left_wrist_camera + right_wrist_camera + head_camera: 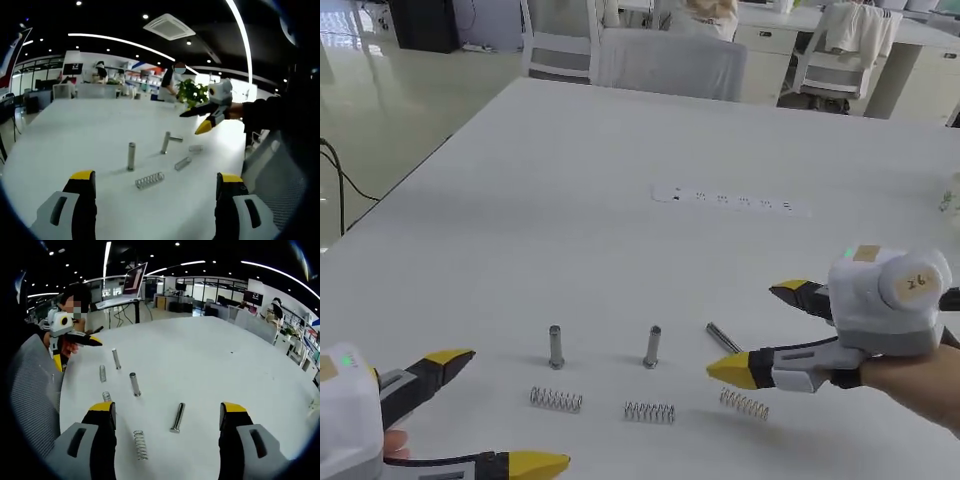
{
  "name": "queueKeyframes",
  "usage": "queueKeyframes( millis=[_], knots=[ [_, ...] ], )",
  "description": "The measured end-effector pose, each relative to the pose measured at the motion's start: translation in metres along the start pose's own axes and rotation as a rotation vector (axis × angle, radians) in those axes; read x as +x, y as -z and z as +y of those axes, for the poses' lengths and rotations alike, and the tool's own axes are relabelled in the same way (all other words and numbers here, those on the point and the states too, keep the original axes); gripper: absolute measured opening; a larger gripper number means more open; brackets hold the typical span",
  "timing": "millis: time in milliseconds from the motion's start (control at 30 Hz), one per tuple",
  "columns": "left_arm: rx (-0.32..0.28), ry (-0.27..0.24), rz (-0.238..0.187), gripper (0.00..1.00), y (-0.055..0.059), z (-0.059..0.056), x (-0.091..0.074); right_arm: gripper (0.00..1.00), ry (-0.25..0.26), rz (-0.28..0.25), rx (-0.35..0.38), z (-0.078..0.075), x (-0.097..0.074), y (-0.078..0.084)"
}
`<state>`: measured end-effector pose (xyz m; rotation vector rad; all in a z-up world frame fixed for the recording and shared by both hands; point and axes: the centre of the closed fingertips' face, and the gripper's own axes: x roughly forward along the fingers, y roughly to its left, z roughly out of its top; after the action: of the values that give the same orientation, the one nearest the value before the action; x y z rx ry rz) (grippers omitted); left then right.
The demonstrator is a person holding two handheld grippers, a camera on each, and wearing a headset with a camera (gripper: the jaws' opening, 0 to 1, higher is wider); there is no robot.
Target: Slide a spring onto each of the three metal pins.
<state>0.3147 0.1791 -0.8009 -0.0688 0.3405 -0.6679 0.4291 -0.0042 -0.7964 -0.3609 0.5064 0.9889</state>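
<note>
Two short metal pins [556,346] [652,346] stand upright on the white table [620,160]. The third pin [723,338] lies on its side to their right. One spring lies in front of each: left spring [556,400], middle spring [649,411], right spring [744,403]. My right gripper [755,330] hovers open just right of the lying pin [177,417], with the right spring [140,444] near its lower jaw. At the bottom left my left gripper [505,410] is open, its jaws apart around empty space short of the left spring [149,180] and left pin [131,156].
A white power strip [730,200] lies flat on the table beyond the pins. Grey chairs [670,62] stand along the far edge. The table's left edge [410,180] runs diagonally, with shiny floor and a black cable past it.
</note>
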Motion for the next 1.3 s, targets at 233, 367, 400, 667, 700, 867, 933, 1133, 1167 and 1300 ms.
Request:
queueKeyframes(
  millis=[233, 367, 400, 667, 700, 867, 933, 1133, 1167, 1300],
  knots=[
    [0.004, -0.003, -0.003, 0.97, -0.002, 0.000, -0.002, 0.77, 0.021, 0.043, 0.004, -0.012, 0.012, 0.000],
    [0.001, -0.007, -0.004, 0.97, -0.002, 0.001, -0.003, 0.72, 0.027, 0.074, 0.015, -0.015, 0.018, 0.004],
    [0.000, -0.007, -0.004, 0.97, -0.002, 0.002, -0.003, 0.72, 0.030, 0.081, 0.015, -0.017, 0.019, 0.006],
    [0.002, -0.007, 0.000, 0.97, -0.002, 0.002, -0.004, 0.60, 0.037, 0.134, 0.032, -0.020, 0.033, 0.013],
    [0.002, -0.008, 0.000, 0.97, -0.002, 0.002, -0.004, 0.58, 0.039, 0.136, 0.035, -0.021, 0.033, 0.013],
    [0.000, -0.010, -0.001, 0.97, -0.001, 0.002, -0.005, 0.48, 0.056, 0.179, 0.060, -0.025, 0.040, 0.018],
    [-0.001, -0.011, -0.001, 0.97, -0.001, 0.002, -0.005, 0.45, 0.058, 0.190, 0.066, -0.025, 0.041, 0.019],
    [-0.004, -0.014, 0.001, 0.97, 0.001, 0.003, -0.005, 0.37, 0.059, 0.223, 0.080, -0.024, 0.046, 0.024],
    [-0.005, -0.014, 0.001, 0.97, 0.001, 0.003, -0.005, 0.35, 0.059, 0.233, 0.082, -0.024, 0.047, 0.025],
    [-0.006, -0.014, 0.001, 0.97, 0.001, 0.003, -0.005, 0.28, 0.066, 0.261, 0.083, -0.023, 0.050, 0.028]
  ],
)
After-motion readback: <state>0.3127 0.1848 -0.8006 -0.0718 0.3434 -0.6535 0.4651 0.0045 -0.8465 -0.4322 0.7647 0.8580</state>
